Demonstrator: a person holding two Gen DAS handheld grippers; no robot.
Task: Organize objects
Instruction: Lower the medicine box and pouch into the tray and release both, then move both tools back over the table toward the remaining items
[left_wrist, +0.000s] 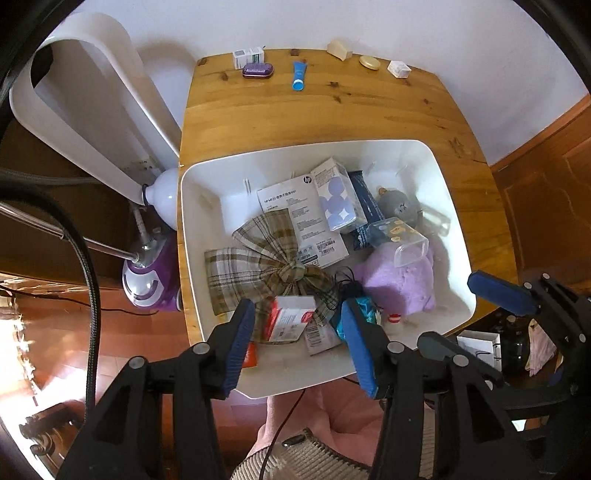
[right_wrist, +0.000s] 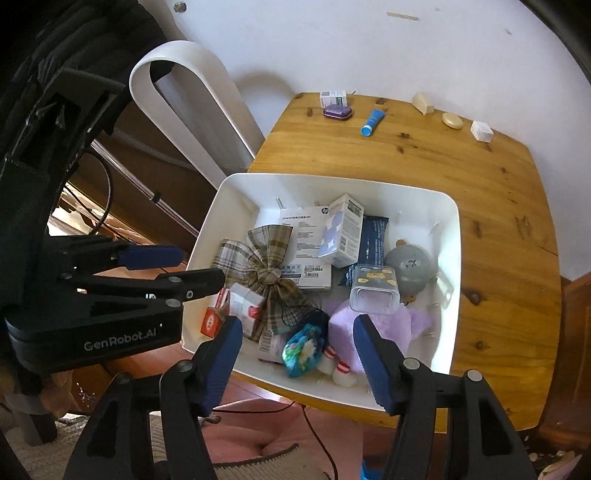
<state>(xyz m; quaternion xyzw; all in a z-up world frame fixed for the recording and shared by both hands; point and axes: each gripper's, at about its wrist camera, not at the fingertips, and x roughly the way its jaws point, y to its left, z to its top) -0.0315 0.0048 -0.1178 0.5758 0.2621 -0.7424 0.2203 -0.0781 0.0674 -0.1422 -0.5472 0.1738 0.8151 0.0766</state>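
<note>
Left wrist view — left gripper (left_wrist: 297, 325) open, over white bin (left_wrist: 458, 236)

The tabletop (left_wrist: 332, 110) is knotty pine, smooth with a soft varnish sheen. On it sits a glossy white plastic bin (left_wrist: 458, 266). Inside lie a woven plaid cloth pouch (left_wrist: 258, 254), a fuzzy lilac plush toy (left_wrist: 395, 284), a clear hard plastic container (right_wrist: 373, 291) and printed cardboard boxes (left_wrist: 336, 195). Both tongs are matt black plastic with ribbed blue pads (right_wrist: 221, 365).
</note>
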